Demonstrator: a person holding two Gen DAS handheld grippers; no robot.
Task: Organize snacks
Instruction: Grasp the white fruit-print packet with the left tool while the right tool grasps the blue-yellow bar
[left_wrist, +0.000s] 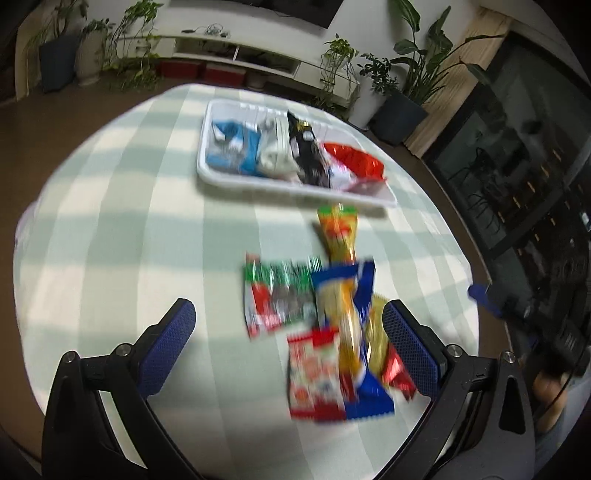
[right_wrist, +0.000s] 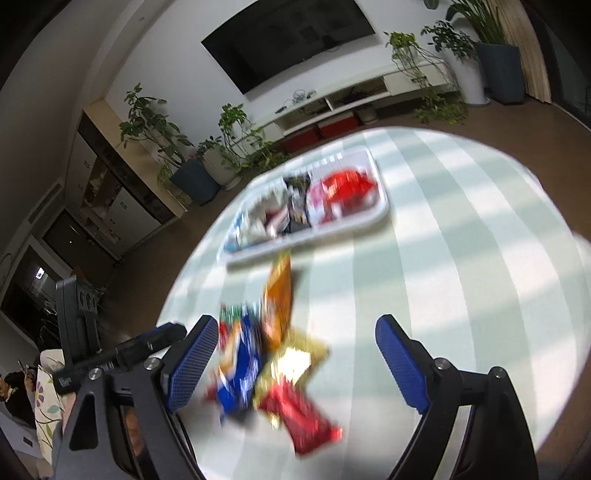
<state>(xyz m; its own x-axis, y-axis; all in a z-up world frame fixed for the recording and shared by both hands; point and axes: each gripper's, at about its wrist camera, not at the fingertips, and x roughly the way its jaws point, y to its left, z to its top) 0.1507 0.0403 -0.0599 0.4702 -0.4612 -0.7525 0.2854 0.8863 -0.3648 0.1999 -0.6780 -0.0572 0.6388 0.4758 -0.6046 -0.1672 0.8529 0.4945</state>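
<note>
Both grippers are spread wide with nothing between the jaws: the left gripper (left_wrist: 288, 339) hangs over the loose snack pile (left_wrist: 325, 325) on the checked tablecloth (left_wrist: 110, 221), and the right gripper (right_wrist: 295, 362) hovers over that same pile from the other side. Best bet, honestly, is to take one packet off the edge, like the red packet (right_wrist: 299, 417) or the green-and-red one (left_wrist: 277, 295), rather than stabbing into the overlap where wrappers would slide. Then it goes in the white tray (left_wrist: 295, 188), which already holds a row of snacks. The left view shows that green packet lying flat and clear; the right view barely catches it but shows the gold wrapper (right_wrist: 291, 362) and red packet better. Everything's motion-blurred, so labels are unreadable.
</note>
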